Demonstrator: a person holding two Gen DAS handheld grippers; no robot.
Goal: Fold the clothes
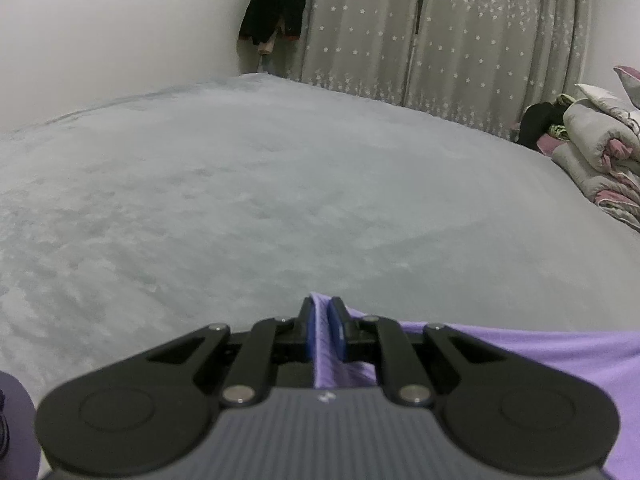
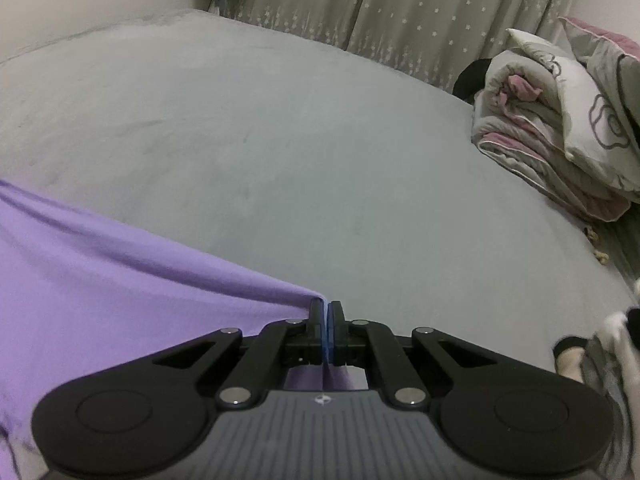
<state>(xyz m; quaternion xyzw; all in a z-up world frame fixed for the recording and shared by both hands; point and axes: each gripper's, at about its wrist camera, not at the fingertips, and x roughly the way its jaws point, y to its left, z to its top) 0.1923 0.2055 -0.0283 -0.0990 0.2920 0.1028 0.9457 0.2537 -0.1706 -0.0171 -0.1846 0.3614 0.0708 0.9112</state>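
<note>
Purple cloth is the only garment point(image 2: 120, 280) in play, one piece, stretched low over the grey bed point(image 2: 280, 140) between two grippers. It looks thin, light and very soft, so it will sag and slip; I judge corners or hem edges the best places to hold. Left gripper point(image 1: 321, 312) has its jaws closed on a bunched fold of it. Right gripper point(image 2: 325, 312) has its jaws pressed together on a corner. One folded quilt point(image 2: 540, 120) lies far right.
</note>
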